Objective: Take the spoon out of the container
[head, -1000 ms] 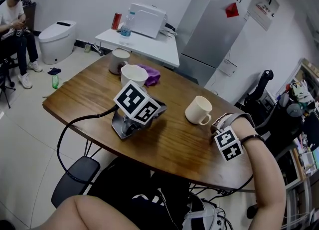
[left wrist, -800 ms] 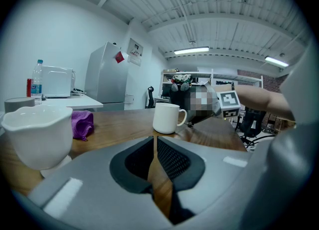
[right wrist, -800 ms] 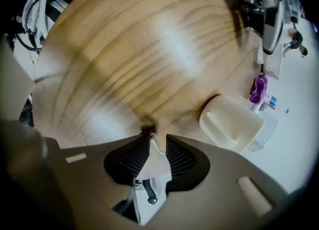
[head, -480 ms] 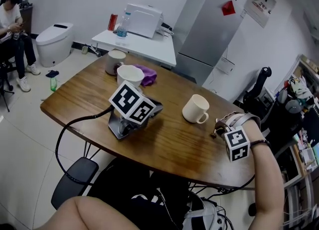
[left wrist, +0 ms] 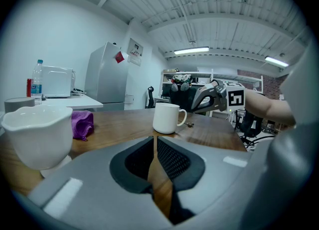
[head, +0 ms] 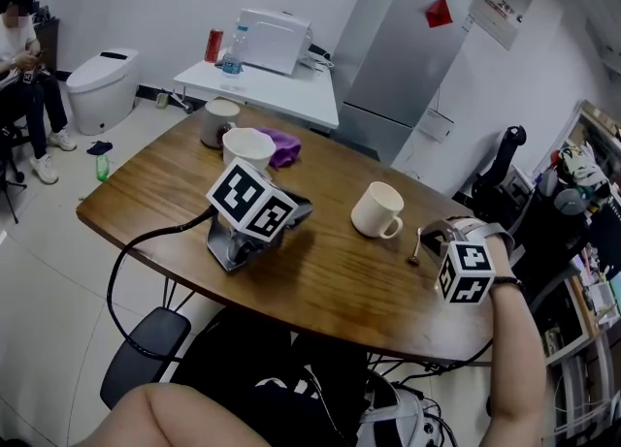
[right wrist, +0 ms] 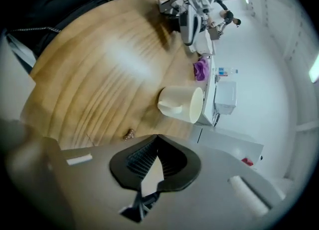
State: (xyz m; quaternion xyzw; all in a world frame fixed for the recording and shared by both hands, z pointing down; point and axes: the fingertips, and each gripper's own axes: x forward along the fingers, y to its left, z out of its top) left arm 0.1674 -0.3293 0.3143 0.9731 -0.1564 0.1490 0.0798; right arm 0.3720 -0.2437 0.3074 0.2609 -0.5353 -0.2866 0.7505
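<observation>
A small spoon [head: 415, 249] hangs from the tips of my right gripper [head: 427, 238], just right of the white mug [head: 376, 210] on the wooden table [head: 340, 280]. Its jaws have just been closing and now stand shut on the thin handle. In the right gripper view the spoon's end [right wrist: 129, 134] pokes out left of the closed tips [right wrist: 158, 139]. I cannot tell whether its lower end touches the wood. My left gripper [head: 299, 212] lies on the table at the left, shut and empty. The left gripper view shows the mug [left wrist: 167, 117] ahead.
A white bowl [head: 248, 147], a purple cloth [head: 284, 147] and a grey cup [head: 218, 120] stand at the table's far side. A black cable [head: 126, 261] loops off the left edge. Behind are a white side table [head: 281, 86] and a fridge [head: 398, 67].
My right gripper has lifted off the table and rolled, its marker cube turning. Its jaws went from wide open to shut, and the spoon now hangs from them. The left gripper has not moved.
</observation>
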